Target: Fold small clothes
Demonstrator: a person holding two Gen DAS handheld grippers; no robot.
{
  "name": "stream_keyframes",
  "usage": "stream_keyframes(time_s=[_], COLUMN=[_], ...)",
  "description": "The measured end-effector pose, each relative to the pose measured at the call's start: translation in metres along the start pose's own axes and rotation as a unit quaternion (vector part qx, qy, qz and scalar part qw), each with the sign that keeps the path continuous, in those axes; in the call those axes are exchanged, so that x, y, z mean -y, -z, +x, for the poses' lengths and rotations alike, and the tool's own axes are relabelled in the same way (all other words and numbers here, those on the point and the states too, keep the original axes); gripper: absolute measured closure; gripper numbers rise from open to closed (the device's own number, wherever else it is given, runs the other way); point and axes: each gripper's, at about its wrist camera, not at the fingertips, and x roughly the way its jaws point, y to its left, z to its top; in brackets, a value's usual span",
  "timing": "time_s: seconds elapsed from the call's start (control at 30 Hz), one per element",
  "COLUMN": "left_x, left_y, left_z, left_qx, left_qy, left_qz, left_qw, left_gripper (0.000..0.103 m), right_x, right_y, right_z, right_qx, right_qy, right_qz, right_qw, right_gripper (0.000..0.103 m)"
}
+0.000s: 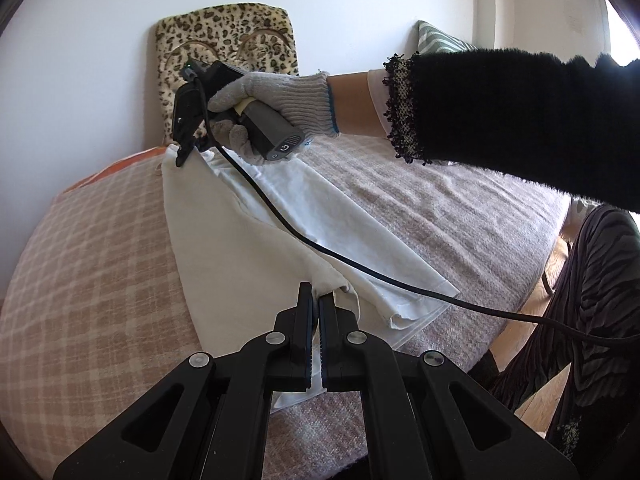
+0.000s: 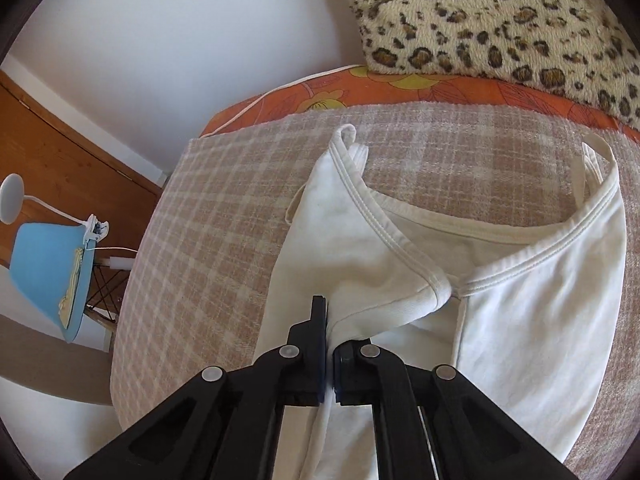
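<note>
A white sleeveless top lies on a beige checked blanket, with one side folded over the other. My left gripper is shut on the top's lower hem edge. My right gripper, held by a gloved hand, is shut on the top's upper edge at the far end. In the right wrist view my right gripper pinches the white top near its armhole binding, and the neckline and straps lie spread beyond it.
A leopard-print cushion leans on the white wall behind the blanket. A black cable runs across the top. An orange floral mattress edge shows. A blue chair and white lamp stand left of the bed.
</note>
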Motion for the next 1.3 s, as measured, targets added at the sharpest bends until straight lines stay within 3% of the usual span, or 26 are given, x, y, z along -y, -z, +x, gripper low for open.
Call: stream_keyframes(time_s=[0.17, 0.27, 0.33, 0.47, 0.6, 0.7, 0.77, 0.83, 1.07, 1.3], left_x=[0.008, 0.015, 0.015, 0.017, 0.023, 0.017, 0.006, -0.011, -0.060, -0.061], left_y=[-0.001, 0.003, 0.007, 0.012, 0.018, 0.018, 0.017, 0.017, 0.018, 0.010], left_z=[0.016, 0.024, 0.031, 0.031, 0.022, 0.006, -0.006, -0.015, -0.006, 0.014], left_qx=[-0.021, -0.040, -0.060, -0.078, -0.082, -0.071, -0.060, -0.053, -0.083, -0.115], left_qy=[0.012, 0.015, 0.016, 0.019, 0.023, 0.033, 0.032, 0.018, 0.026, 0.033], left_qz=[0.015, 0.035, 0.032, 0.036, 0.048, 0.028, 0.004, -0.028, -0.152, -0.149], left_qw=[0.9996, 0.9985, 0.9975, 0.9962, 0.9952, 0.9965, 0.9977, 0.9980, 0.9846, 0.9815], left_gripper=[0.102, 0.102, 0.101, 0.099, 0.088, 0.082, 0.077, 0.066, 0.066, 0.068], right_x=[0.009, 0.029, 0.035, 0.031, 0.024, 0.016, 0.009, 0.001, -0.009, -0.028], right_y=[0.001, 0.007, 0.010, 0.015, 0.022, 0.036, 0.054, 0.078, 0.182, 0.246], right_z=[0.001, -0.001, -0.005, -0.023, -0.061, -0.095, -0.118, -0.136, -0.164, -0.128], right_qx=[-0.011, -0.020, -0.014, -0.004, 0.021, 0.039, 0.046, 0.052, 0.038, -0.026], right_qy=[0.049, 0.024, 0.037, 0.054, 0.042, 0.030, 0.027, 0.030, -0.022, -0.057], right_qz=[-0.016, 0.003, 0.006, -0.021, -0.041, -0.044, -0.062, -0.076, -0.062, -0.052], right_qw=[0.999, 0.999, 0.999, 0.998, 0.998, 0.998, 0.997, 0.995, 0.997, 0.997], right_gripper=[0.103, 0.098, 0.097, 0.072, 0.066, 0.066, 0.066, 0.066, 0.066, 0.066])
